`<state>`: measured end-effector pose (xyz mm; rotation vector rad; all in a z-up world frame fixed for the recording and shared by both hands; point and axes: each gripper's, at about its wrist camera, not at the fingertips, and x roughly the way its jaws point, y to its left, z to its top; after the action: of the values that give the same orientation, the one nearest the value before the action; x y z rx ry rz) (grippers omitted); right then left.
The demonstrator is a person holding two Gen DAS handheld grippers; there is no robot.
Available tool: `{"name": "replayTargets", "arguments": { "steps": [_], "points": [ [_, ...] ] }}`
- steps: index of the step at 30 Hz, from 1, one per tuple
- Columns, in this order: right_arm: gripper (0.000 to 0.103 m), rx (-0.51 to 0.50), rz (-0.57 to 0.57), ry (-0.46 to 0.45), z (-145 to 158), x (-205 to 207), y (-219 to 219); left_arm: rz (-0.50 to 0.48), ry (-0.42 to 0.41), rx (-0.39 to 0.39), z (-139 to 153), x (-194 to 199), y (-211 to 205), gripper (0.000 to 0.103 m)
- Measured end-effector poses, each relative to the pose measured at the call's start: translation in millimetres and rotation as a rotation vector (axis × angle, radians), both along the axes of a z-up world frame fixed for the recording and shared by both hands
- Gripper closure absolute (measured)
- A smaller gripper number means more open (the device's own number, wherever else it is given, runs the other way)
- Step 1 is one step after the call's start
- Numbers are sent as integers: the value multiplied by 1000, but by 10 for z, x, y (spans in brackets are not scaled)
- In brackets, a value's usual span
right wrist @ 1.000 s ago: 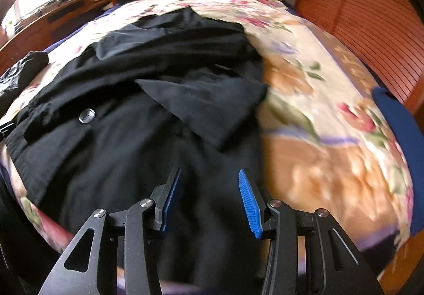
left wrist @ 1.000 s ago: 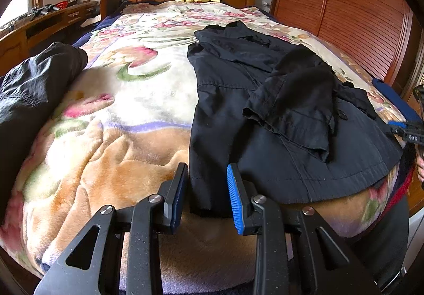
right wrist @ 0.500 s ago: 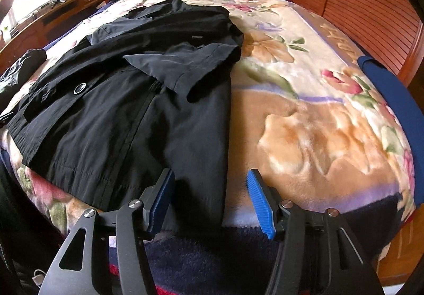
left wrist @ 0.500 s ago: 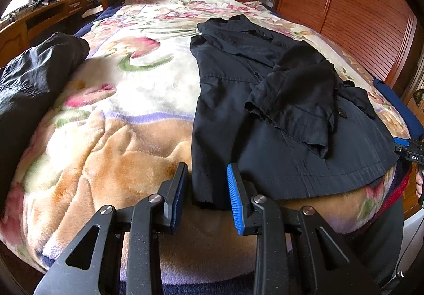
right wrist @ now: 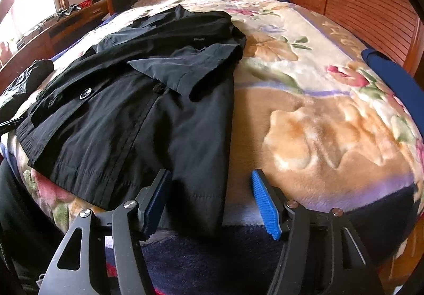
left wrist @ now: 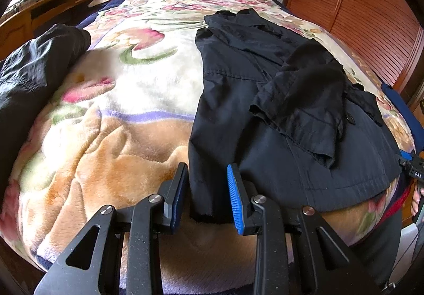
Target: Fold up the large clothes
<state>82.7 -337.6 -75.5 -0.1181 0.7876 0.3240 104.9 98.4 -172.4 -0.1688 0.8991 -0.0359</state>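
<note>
Garment: a black coat [left wrist: 238, 98] lies spread on the floral blanket [left wrist: 111, 120], hem at the near bed edge, sleeves folded across the body
Left gripper [left wrist: 206, 196]: jaws apart, nothing pinched, the left hem corner in the gap
Right gripper [right wrist: 212, 196]: jaws opening, not pressing the right hem corner between them
Feel: likely soft, limp woven cloth, fairly light but bulky; it should sag when lifted and slide little on the plush blanket
Where to hold: both hem corners, pinching all layers
</note>
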Motion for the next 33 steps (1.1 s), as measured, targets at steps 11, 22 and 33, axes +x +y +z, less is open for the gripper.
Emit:
{"name": "replayTargets", "arguments": {
  "steps": [11, 22, 33],
  "points": [
    [75, 79, 66, 34, 12, -121, -29, -5, -10, -33, 40, -72, 32, 89],
    [94, 89, 38, -72, 380, -325, -69, -14, -217, -70, 593, -472, -157, 98],
    [94, 137, 75, -214, 1029, -1014, -321, -81, -375, -64, 1150, -1150, -336, 99]
  ]
}}
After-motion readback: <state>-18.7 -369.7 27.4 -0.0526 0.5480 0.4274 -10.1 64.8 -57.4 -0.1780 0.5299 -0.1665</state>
